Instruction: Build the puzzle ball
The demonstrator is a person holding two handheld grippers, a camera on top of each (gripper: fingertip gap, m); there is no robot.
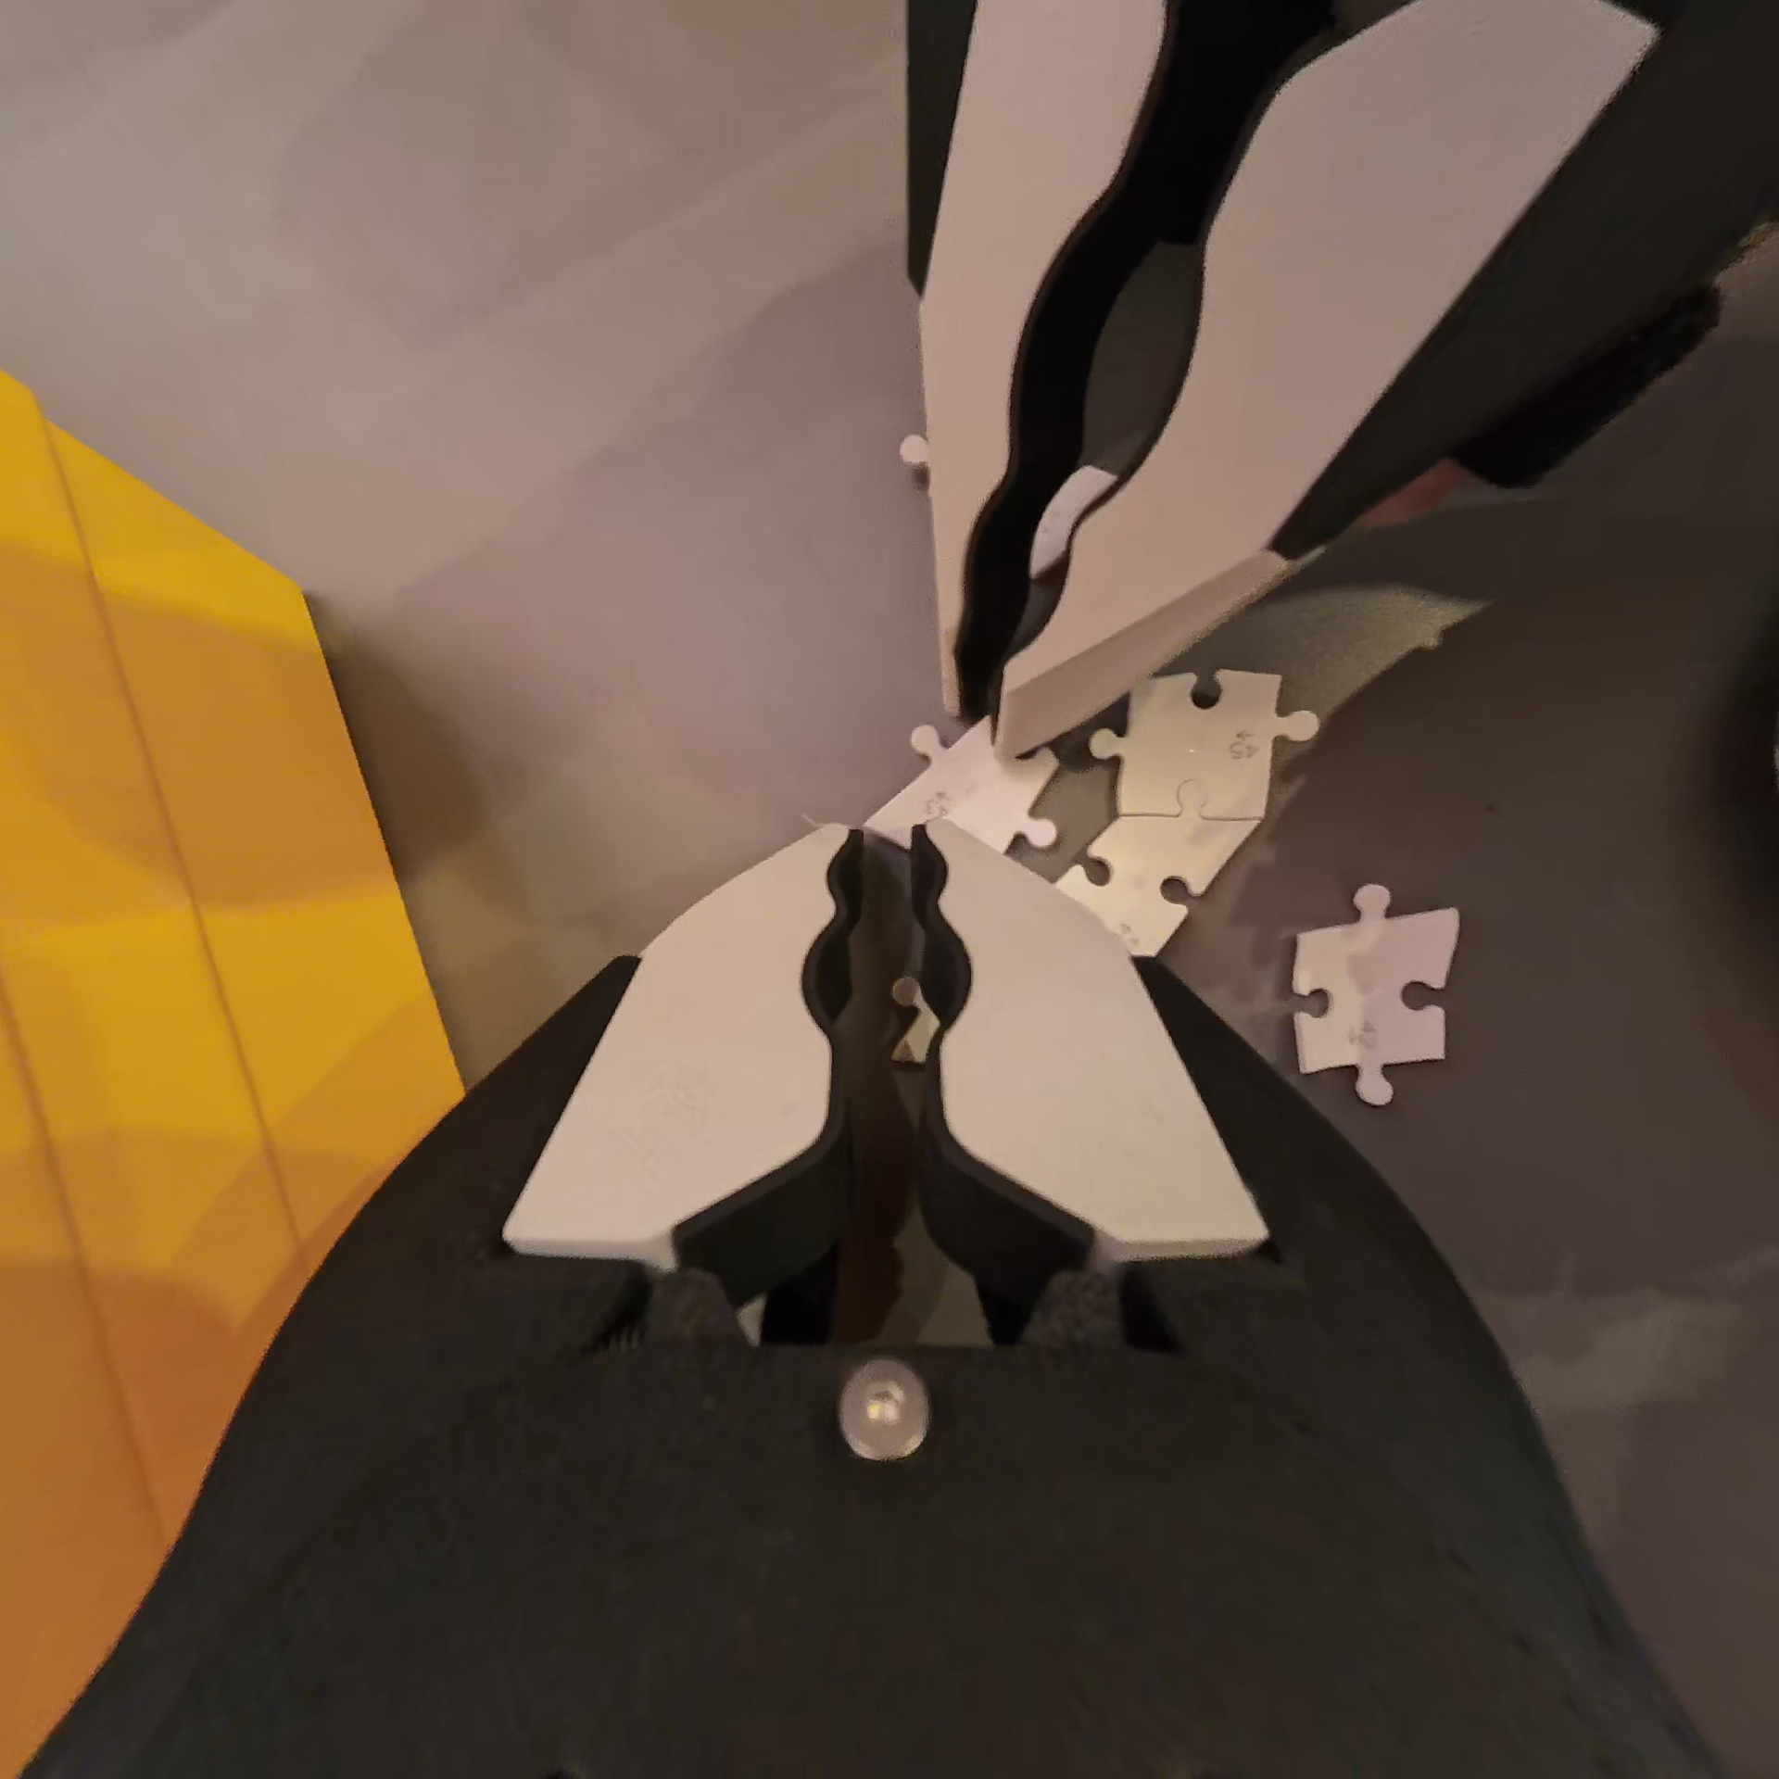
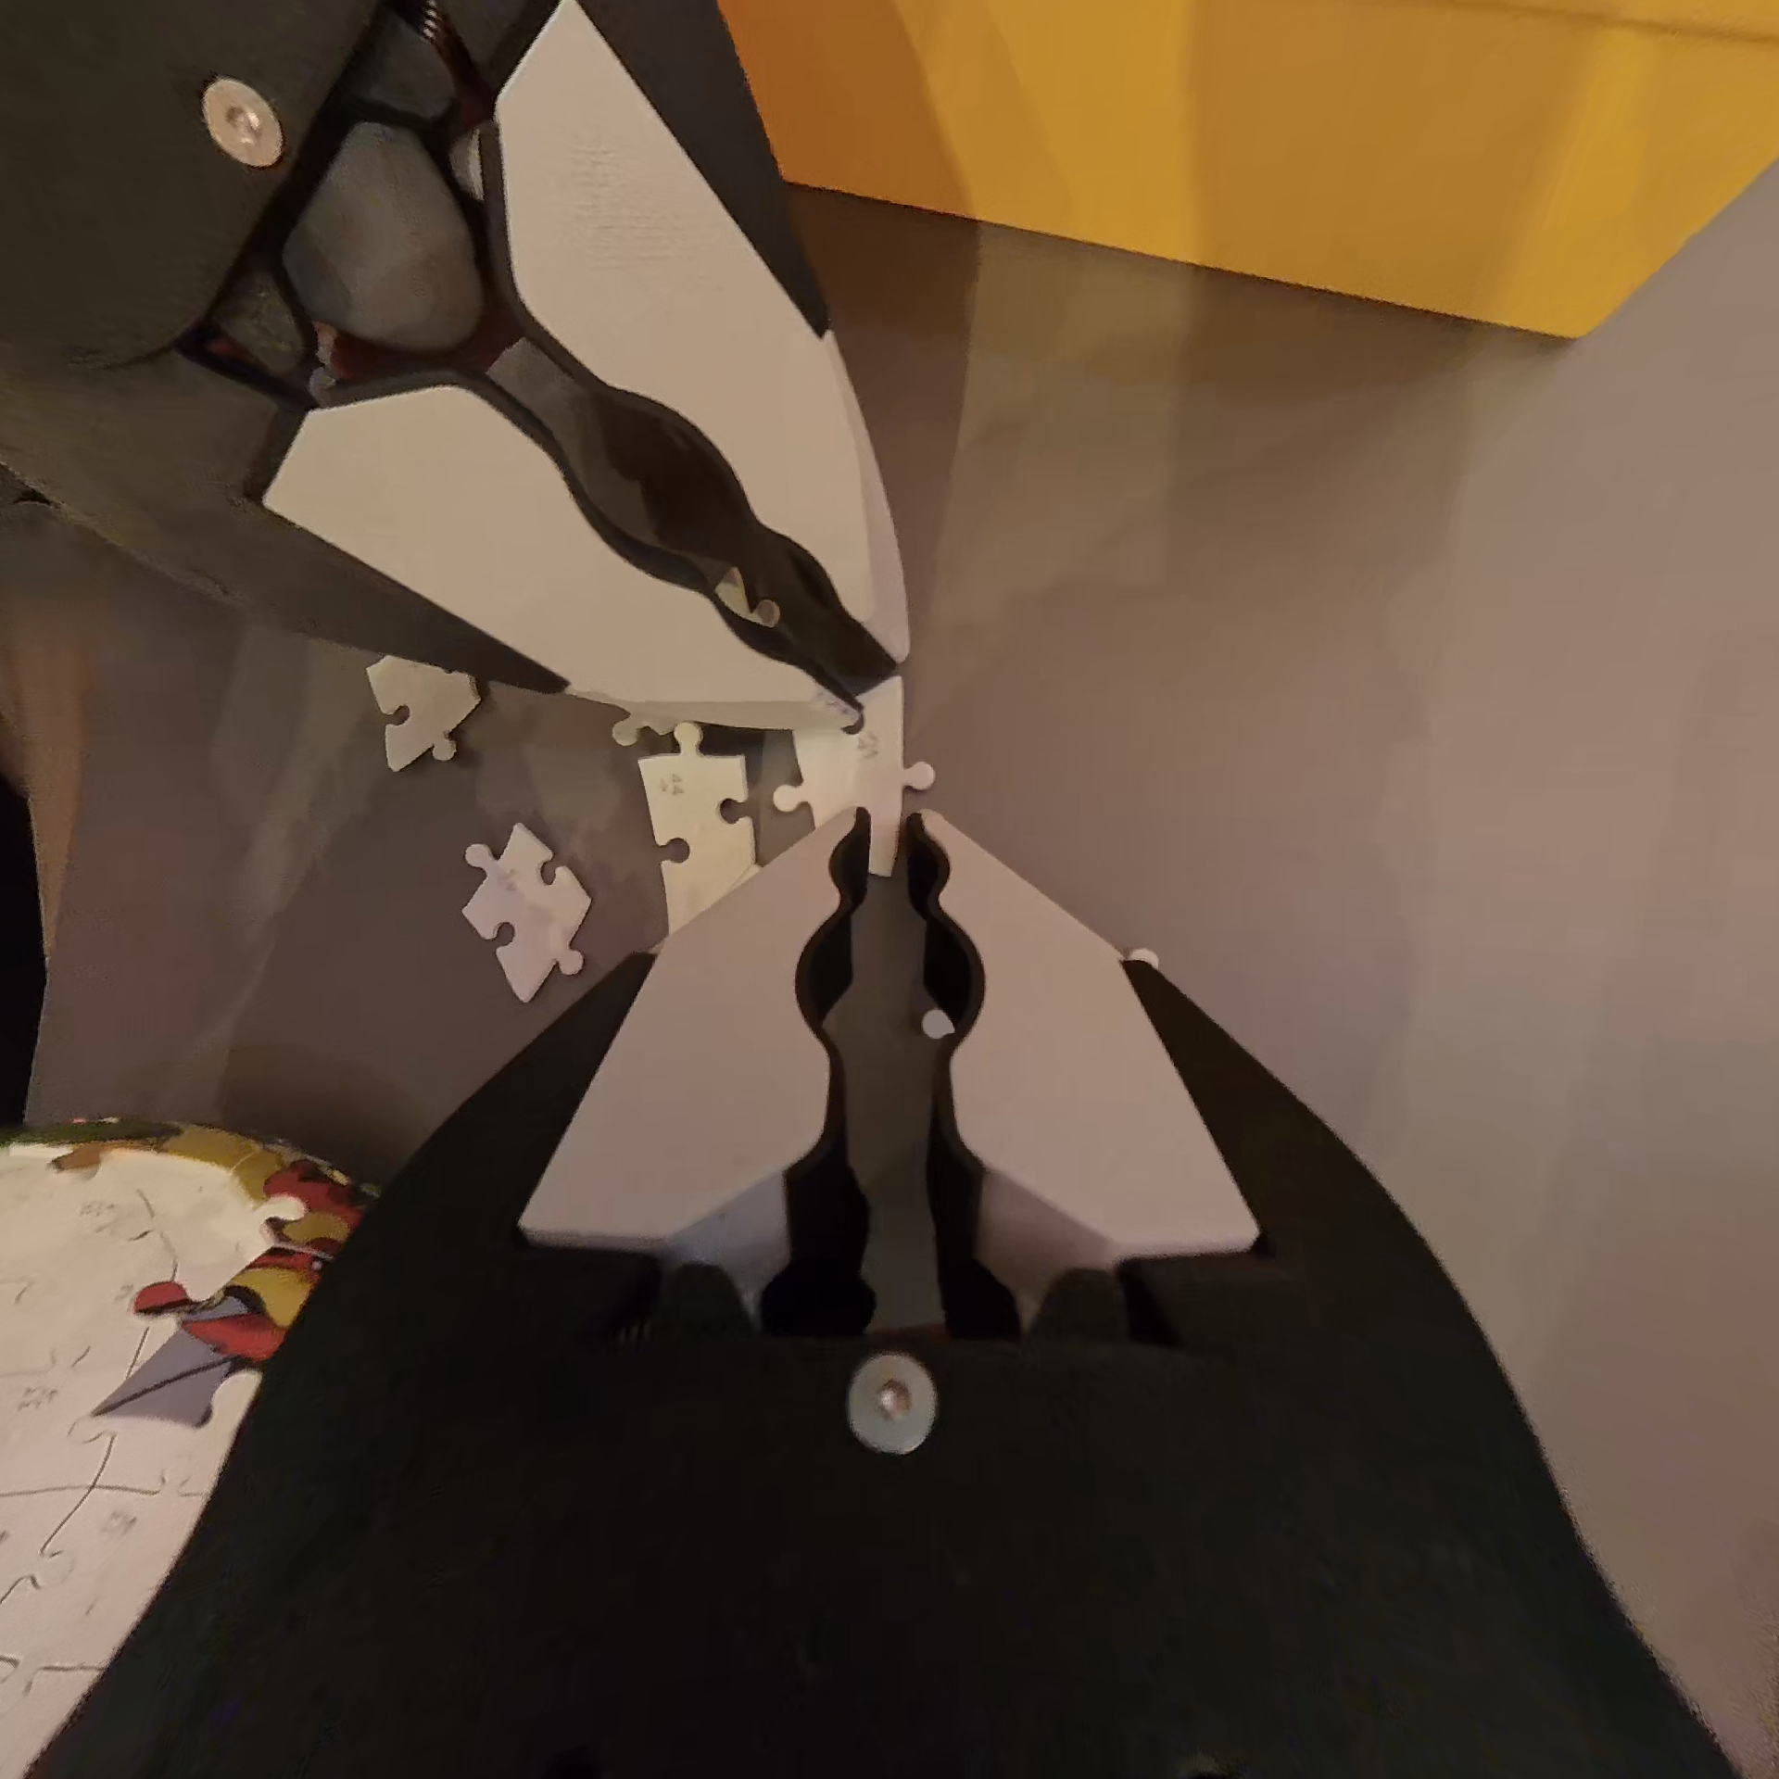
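**Two grippers meet over one white puzzle piece**

In the left wrist view, the left gripper has its fingers a narrow slit apart, their tips at the edge of a white puzzle piece lying face down on the grey surface. Whether the tips actually pinch that piece cannot be told, since its near edge is hidden behind them. A small white knob shows through the gap lower down, its piece otherwise covered.

Just beyond, the right gripper comes down from above, fingers almost together at the tips, touching or just over the far edge of the same piece; the contact is blurred. To its right lie two joined pieces, and a single loose piece sits apart.

In the right wrist view, the right gripper's own tips stand slightly apart with the piece's edge between them; a firm grip is unclear. At lower left the partly built puzzle ball is cut off by the frame and the gripper body. Farthest off, a yellow bin runs out of frame
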